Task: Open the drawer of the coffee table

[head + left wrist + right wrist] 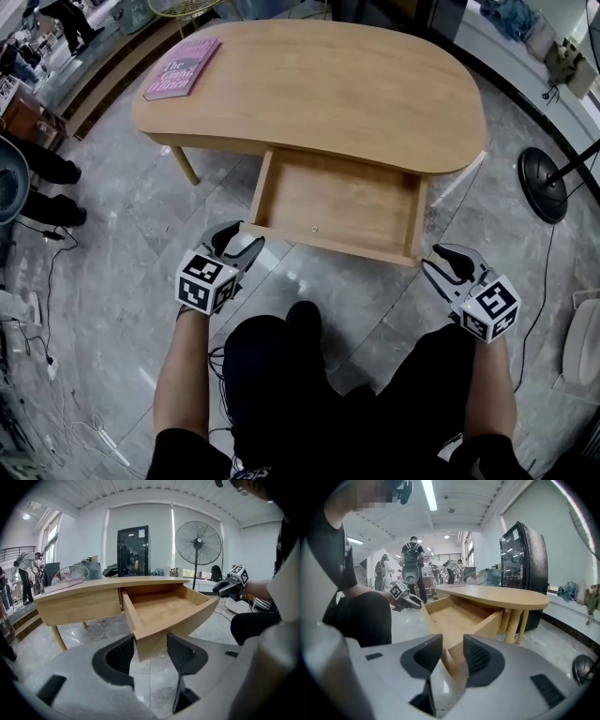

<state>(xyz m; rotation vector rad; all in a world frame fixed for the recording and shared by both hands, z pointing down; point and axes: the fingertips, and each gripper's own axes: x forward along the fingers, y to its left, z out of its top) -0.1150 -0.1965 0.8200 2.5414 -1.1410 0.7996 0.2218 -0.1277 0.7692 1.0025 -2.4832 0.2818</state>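
Note:
The light wooden coffee table point(328, 84) has its drawer point(337, 202) pulled out toward me, and the drawer is empty inside. My left gripper point(242, 242) sits at the drawer's front left corner. In the left gripper view its jaws point(151, 651) stand apart around that corner point(150, 641), with a slim gap at the right pad. My right gripper point(439, 261) is just off the drawer's front right corner. In the right gripper view its jaws point(452, 656) are open, with the drawer's corner point(452, 651) showing in the gap.
A pink book point(183, 67) lies on the tabletop's far left. A standing fan's round base point(548, 183) is on the floor to the right, with a cable beside it. A black cabinet point(133, 550) stands behind the table. People stand at the left point(42, 173). My knees point(309, 356) are below the drawer.

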